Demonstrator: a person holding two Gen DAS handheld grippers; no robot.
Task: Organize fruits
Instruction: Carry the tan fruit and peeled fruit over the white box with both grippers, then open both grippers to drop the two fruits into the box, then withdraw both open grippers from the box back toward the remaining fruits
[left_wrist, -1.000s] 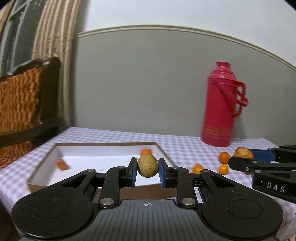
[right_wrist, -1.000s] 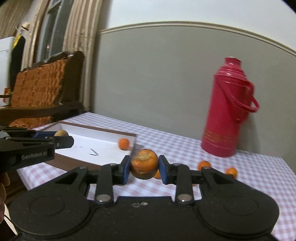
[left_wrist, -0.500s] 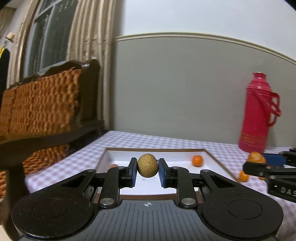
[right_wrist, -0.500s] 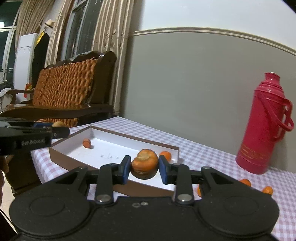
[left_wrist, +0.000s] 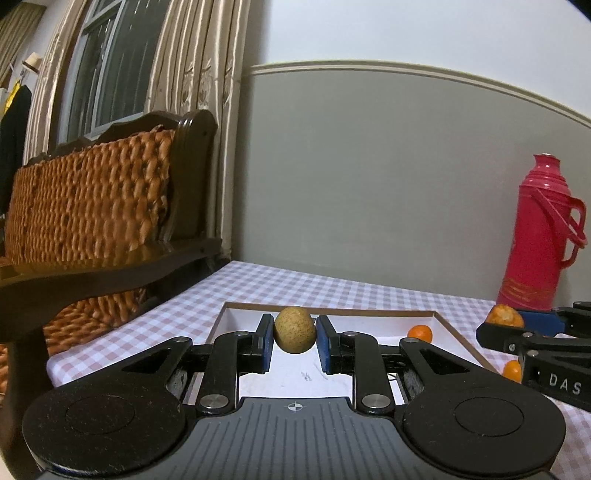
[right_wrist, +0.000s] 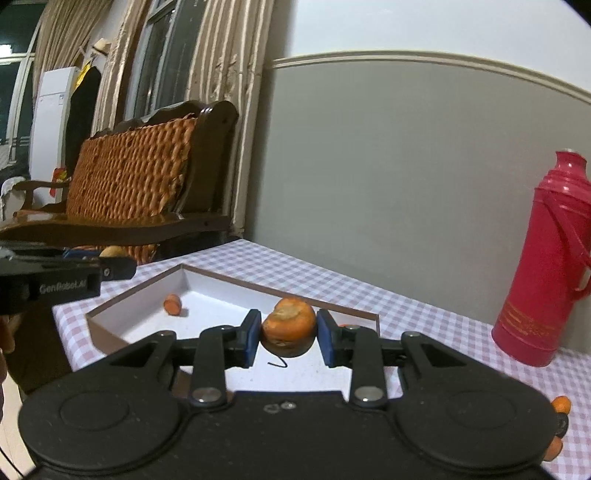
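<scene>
My left gripper (left_wrist: 294, 335) is shut on a round tan fruit (left_wrist: 294, 334), held above the near end of a shallow white box with brown walls (left_wrist: 461, 345). My right gripper (right_wrist: 289, 328) is shut on a rough orange fruit (right_wrist: 290, 321) with a torn top, held over the same box (right_wrist: 229, 282). Inside the box lie a small orange (left_wrist: 420, 332) and another small orange piece (right_wrist: 172, 303). Each gripper shows at the edge of the other's view, the right gripper (left_wrist: 504, 318) at the right, the left gripper (right_wrist: 110, 254) at the left.
The box sits on a table with a pink checked cloth (left_wrist: 332, 288). A red thermos (right_wrist: 550, 266) stands at the back right. Loose small oranges (right_wrist: 561, 404) lie on the cloth right of the box. A dark wooden chair with a woven cushion (left_wrist: 88, 218) stands at the left.
Both grippers have swung left with their fruits still held; the box now lies straight ahead of them, and the thermos has slid toward the right edge of both views.
</scene>
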